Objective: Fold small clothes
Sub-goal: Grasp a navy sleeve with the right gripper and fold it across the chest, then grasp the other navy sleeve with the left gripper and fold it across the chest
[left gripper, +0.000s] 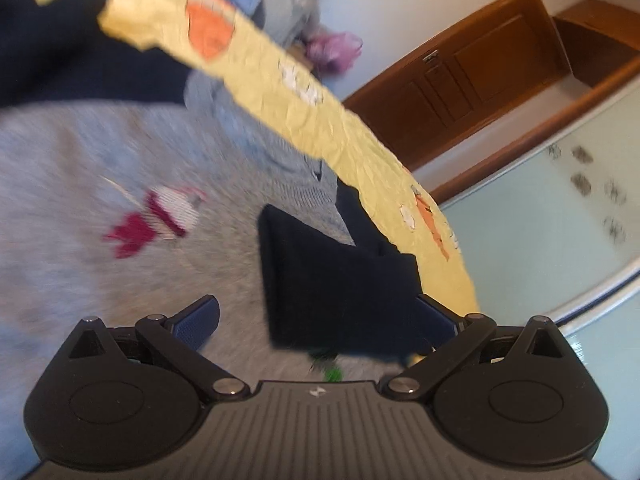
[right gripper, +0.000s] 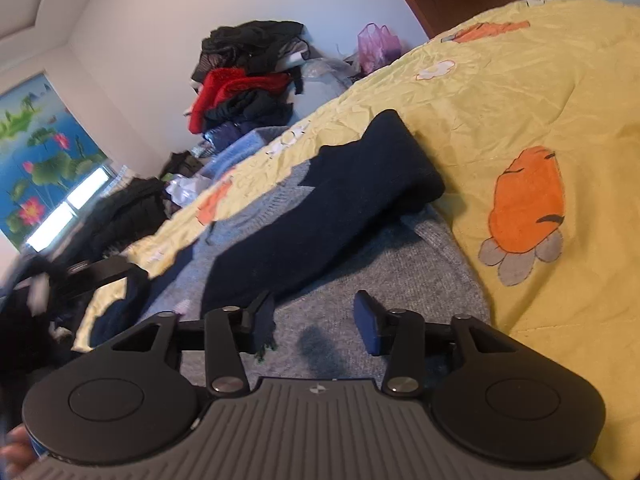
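A grey knit sweater (right gripper: pixel 360 264) with navy sleeves lies on a yellow bedspread (right gripper: pixel 520 100). One navy sleeve (right gripper: pixel 320 208) is folded across its grey body. My right gripper (right gripper: pixel 316 320) hovers just over the grey hem, open, with nothing between its fingers. In the blurred left wrist view, a red and white motif (left gripper: pixel 160 216) shows on the sweater's chest (left gripper: pixel 80 160). My left gripper (left gripper: pixel 316 320) stands wide open. The other navy sleeve's cuff (left gripper: pixel 340 280) lies between its jaws, resting against the right finger (left gripper: pixel 434 316); the pads do not press on it.
A pile of black and red clothes (right gripper: pixel 248 80) and a purple bag (right gripper: pixel 378 46) sit beyond the bed's far side. A wooden door (left gripper: pixel 460 80) and a frosted glass panel (left gripper: pixel 540 220) stand by the bed. A hand (right gripper: pixel 16 448) shows at the lower left.
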Tool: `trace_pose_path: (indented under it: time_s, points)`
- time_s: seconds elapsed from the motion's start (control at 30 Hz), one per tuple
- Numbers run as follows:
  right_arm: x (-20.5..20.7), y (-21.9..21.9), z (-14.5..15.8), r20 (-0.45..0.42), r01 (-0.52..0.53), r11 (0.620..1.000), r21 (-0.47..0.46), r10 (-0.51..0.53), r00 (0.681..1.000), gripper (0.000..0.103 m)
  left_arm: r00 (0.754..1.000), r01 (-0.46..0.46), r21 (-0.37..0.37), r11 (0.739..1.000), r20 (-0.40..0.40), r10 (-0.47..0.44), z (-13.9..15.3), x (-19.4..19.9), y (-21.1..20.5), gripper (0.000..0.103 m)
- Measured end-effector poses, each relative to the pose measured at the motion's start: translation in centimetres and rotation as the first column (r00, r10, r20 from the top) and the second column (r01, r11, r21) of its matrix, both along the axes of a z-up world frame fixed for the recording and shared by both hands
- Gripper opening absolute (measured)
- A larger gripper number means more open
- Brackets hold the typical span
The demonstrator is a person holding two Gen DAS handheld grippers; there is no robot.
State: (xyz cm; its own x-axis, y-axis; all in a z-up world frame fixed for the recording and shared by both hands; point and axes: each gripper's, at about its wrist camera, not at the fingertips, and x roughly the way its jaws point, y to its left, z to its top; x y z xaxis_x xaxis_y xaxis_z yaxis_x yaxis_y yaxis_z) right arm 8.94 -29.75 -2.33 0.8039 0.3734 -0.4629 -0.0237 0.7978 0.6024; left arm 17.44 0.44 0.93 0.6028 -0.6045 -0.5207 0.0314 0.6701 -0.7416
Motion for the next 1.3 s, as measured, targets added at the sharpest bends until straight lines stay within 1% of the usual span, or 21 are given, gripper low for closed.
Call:
trace_pose_path:
  time_s: [0.03,0.1,0.17,0.23,0.27,0.3,0.33,0.37,0.43,0.5,0.6,0.67,0.73,0.83,0.9,0.97,1.07,1.13,1.2,1.23,1.3]
  points:
    - [0.0,-0.3,-0.2,0.001,-0.002,1.0,0.019,0.002,1.0,0.051,1.0,0.01,-0.021,1.0,-0.02,-0.01,-0.6,1.0,-0.4,0.103]
    - [0.0,-0.8,-0.4,0.003,-0.002,0.998,0.058,0.002,1.0,0.051,0.999,0.003,-0.031,1.0,-0.05,-0.004,-1.4,2.3,-1.2,0.089]
    - [-0.1,-0.9,-0.4,0.006,-0.002,0.997,0.075,0.002,1.0,0.051,0.997,0.02,-0.02,1.0,-0.076,-0.021,-1.8,3.1,-1.9,0.046]
    - [-0.2,-0.8,-0.3,0.009,-0.003,0.997,0.078,0.002,1.0,0.053,0.994,0.034,0.025,0.999,-0.103,-0.031,-2.1,3.7,-2.7,0.029]
    - [-0.2,-0.8,-0.3,0.012,-0.004,0.997,0.08,0.003,1.0,0.054,0.995,0.043,0.032,0.999,-0.095,-0.04,-2.0,4.0,-2.9,0.028]
    - [-0.2,-0.7,-0.3,0.014,-0.006,0.997,0.082,0.005,1.0,0.055,0.995,0.049,0.046,0.998,-0.092,-0.045,-2.1,4.2,-3.1,0.025]
    - [-0.2,-0.7,-0.3,0.016,-0.008,0.997,0.082,0.007,1.0,0.055,0.994,0.053,0.071,0.996,-0.094,-0.046,-2.0,4.4,-3.2,0.01]
    - [-0.1,-0.6,-0.2,0.017,-0.009,0.997,0.083,0.008,1.0,0.055,0.995,0.055,0.105,0.993,-0.092,-0.046,-1.7,4.6,-3.4,0.008]
    - [-0.1,-0.6,-0.2,0.019,-0.011,0.996,0.084,0.009,1.0,0.056,0.998,0.049,0.173,0.984,-0.055,-0.04,-0.7,4.4,-3.6,0.007]
    - [-0.1,-0.5,-0.2,0.019,-0.012,0.997,0.082,0.01,1.0,0.056,0.998,0.047,0.237,0.97,0.024,-0.055,1.3,3.9,-3.9,0.007]
    - [0.0,-0.5,-0.2,0.019,-0.011,0.997,0.082,0.01,1.0,0.056,0.982,0.007,0.307,0.952,0.176,-0.064,4.7,2.7,-2.4,0.007]
    - [0.0,-0.6,-0.3,0.019,-0.011,0.997,0.082,0.009,1.0,0.056,0.977,-0.035,0.334,0.942,0.208,-0.038,5.8,2.1,-0.3,0.006]
    - [0.0,-0.6,-0.3,0.019,-0.011,0.997,0.082,0.009,1.0,0.056,0.983,-0.067,0.35,0.934,0.181,0.002,5.2,2.0,2.2,0.006]
    - [0.1,-0.4,-0.2,0.019,-0.009,0.997,0.079,0.008,1.0,0.056,0.993,-0.102,0.378,0.92,0.09,0.073,2.1,1.7,5.6,0.006]
    - [0.2,-0.4,-0.2,0.019,-0.011,0.997,0.073,0.01,1.0,0.057,0.993,-0.118,0.392,0.912,0.054,0.106,0.4,1.3,6.8,0.006]
    - [0.3,-0.1,0.0,0.013,-0.014,0.998,0.058,0.013,1.0,0.058,0.992,-0.126,0.39,0.912,0.067,0.109,-0.7,0.8,6.9,0.006]
    - [1.2,0.7,1.6,-0.021,-0.036,0.999,-0.003,0.036,0.999,0.062,0.988,-0.139,0.431,0.892,0.124,0.094,-1.1,0.2,6.3,0.006]
    - [2.4,1.3,3.4,0.022,-0.064,0.998,-0.023,0.064,0.998,0.066,0.984,-0.148,0.45,0.881,0.158,0.084,-1.2,-0.3,5.8,0.006]
    - [4.8,1.9,5.3,0.068,-0.07,0.994,-0.084,0.076,0.995,0.084,0.978,-0.163,0.438,0.884,0.187,0.088,-1.6,-0.9,5.7,0.007]
    - [6.5,2.4,5.9,0.076,-0.069,0.99,-0.127,0.079,0.994,0.087,0.978,-0.164,0.425,0.89,0.184,0.093,-1.7,-0.9,5.9,0.007]
    - [10.4,3.4,6.0,0.046,-0.07,0.97,-0.234,0.083,0.995,0.085,0.979,-0.168,0.382,0.909,0.171,0.109,-1.8,-0.5,6.5,0.008]
